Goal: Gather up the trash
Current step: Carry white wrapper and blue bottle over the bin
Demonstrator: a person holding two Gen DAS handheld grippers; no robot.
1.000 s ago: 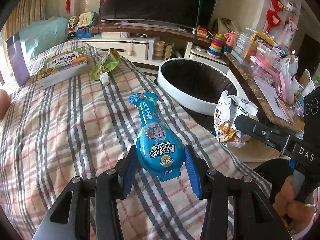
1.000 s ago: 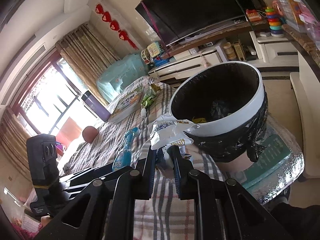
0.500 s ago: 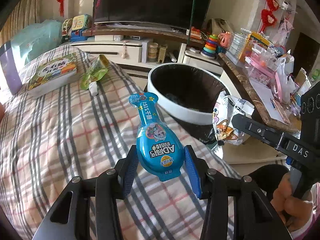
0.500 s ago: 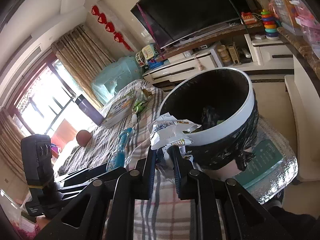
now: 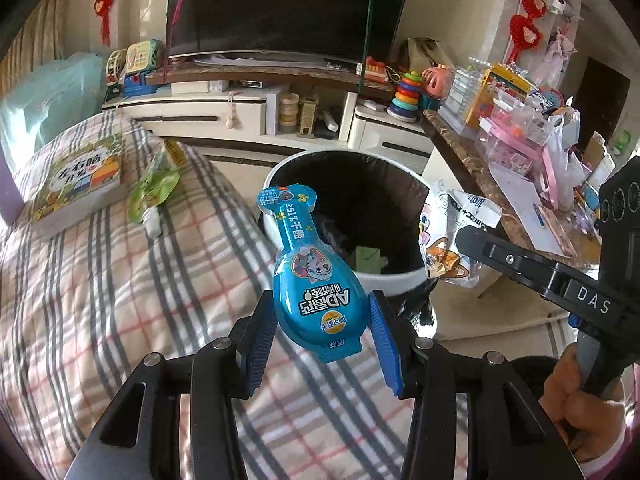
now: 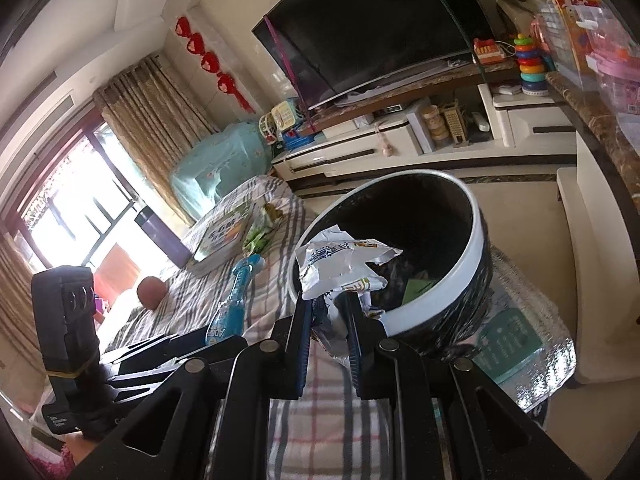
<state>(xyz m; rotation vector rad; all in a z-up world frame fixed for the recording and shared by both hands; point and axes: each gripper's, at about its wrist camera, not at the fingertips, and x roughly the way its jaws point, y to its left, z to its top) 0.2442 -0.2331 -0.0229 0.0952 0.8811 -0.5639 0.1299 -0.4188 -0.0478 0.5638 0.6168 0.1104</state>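
My left gripper is shut on a blue drink pouch and holds it above the plaid bed edge, its neck pointing at the white-rimmed trash bin with a black liner. My right gripper is shut on a crumpled white snack wrapper at the bin's near rim. The wrapper also shows in the left wrist view, at the bin's right side. A green pouch lies on the bed. A green scrap lies inside the bin.
A picture book lies on the plaid bed. A TV cabinet stands behind the bin. A cluttered counter runs along the right. A silver mat lies under the bin.
Both grippers have moved toward the bin with their loads. The bin now sits closer, directly behind the blue pouch, and the wrapper is over its rim.
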